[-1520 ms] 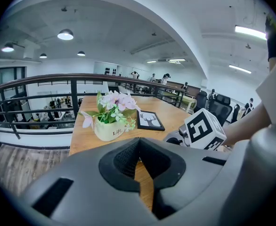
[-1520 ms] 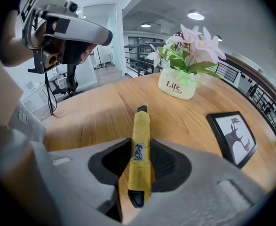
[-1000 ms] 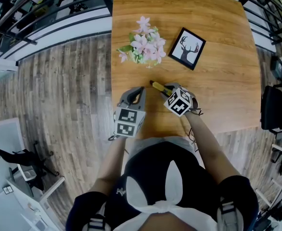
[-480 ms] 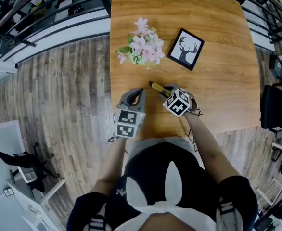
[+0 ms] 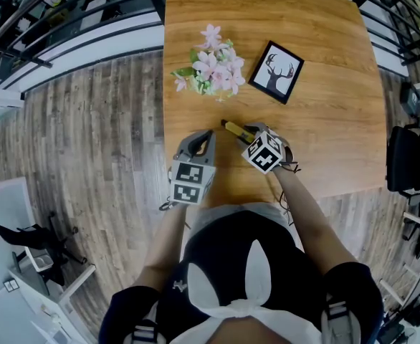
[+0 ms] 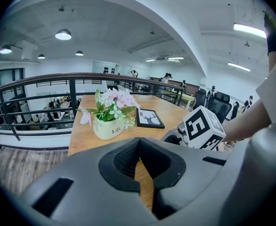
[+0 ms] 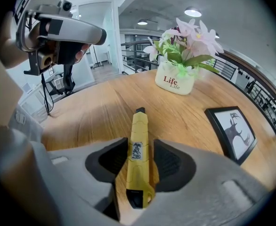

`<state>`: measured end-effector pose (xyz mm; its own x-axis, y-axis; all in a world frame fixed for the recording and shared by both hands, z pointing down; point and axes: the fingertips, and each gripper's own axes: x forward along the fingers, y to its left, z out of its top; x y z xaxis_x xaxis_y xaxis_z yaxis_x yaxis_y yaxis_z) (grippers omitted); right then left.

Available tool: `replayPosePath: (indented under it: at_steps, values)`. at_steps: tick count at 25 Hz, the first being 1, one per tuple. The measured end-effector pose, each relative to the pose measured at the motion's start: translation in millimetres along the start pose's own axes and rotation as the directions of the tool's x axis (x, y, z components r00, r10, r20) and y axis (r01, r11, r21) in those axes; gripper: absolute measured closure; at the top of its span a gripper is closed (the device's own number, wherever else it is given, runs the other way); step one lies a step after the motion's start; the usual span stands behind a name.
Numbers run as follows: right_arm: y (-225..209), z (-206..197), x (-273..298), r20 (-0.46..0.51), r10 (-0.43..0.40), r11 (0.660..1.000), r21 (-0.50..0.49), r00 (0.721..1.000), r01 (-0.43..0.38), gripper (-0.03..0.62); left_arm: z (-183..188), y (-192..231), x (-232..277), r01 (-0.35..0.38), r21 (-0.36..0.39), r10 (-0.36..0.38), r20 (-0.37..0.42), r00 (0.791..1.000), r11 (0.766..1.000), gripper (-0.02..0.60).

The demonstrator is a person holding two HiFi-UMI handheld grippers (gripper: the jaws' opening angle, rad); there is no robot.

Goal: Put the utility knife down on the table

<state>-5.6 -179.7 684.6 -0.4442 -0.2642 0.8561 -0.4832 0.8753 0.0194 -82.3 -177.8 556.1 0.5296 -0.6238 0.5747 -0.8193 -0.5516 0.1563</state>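
**Knife between opening jaws at the near edge of the table**

The person stood at the near edge of the wooden table (image 5: 325, 84), both forearms reaching forward and down from the body. The right forearm (image 5: 303, 206) ran up to the right gripper (image 5: 241, 130), which tipped steeply down at the tabletop, its marker cube (image 5: 265, 153) facing the head camera. Its jaws were opening. The yellow utility knife (image 7: 139, 131) sat between them, and a gap showed between the knife and the left pad, so the pads no longer pressed on it. The knife's dark tip pointed away from the person, towards the flower pot (image 5: 213, 70), and its butt end lay back between the pads. The front of the knife appeared to rest on the wood, though whether its whole length lay flat could not be made out.

The left gripper (image 5: 208, 135) hung just beside the right one, over the table's near left corner, and pointed forward at a shallower downward tilt. Its jaws were closed tip to tip with nothing between them; only the wood showed through the slot behind the tips. The left forearm (image 5: 163, 242) came up to it from the person's side.

A framed deer picture (image 5: 277, 72) lay flat beyond the right gripper, to the right of the flower pot and apart from it.
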Motion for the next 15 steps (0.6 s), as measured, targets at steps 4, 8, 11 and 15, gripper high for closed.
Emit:
replayPosePath:
  at_steps: [4,8,11,15]
  values:
    - [-2.3,8.3,-9.5,0.033,-0.022,1.0,0.008,0.999,0.021,0.421,0.5,0.9,-0.6,-0.003,0.005,0.003,0.004,1.0,1.0,0.565]
    - [-7.5,21.2,-24.9,0.084,-0.049,0.998,0.038,0.995,0.046,0.422,4.1,2.1,-1.2,-0.005,0.016,0.005,0.027,1.0,1.0,0.565]
    - [-12.0,30.9,-37.2,0.131,-0.074,0.996,0.064,0.989,0.066,0.422,7.5,1.7,-2.2,-0.006,0.012,0.006,0.034,0.999,1.0,0.565]
    - [-16.4,47.0,-58.8,0.188,-0.114,0.992,0.077,0.976,0.101,0.444,11.6,1.4,-6.7,-0.009,0.013,0.008,0.043,0.999,1.0,0.565]
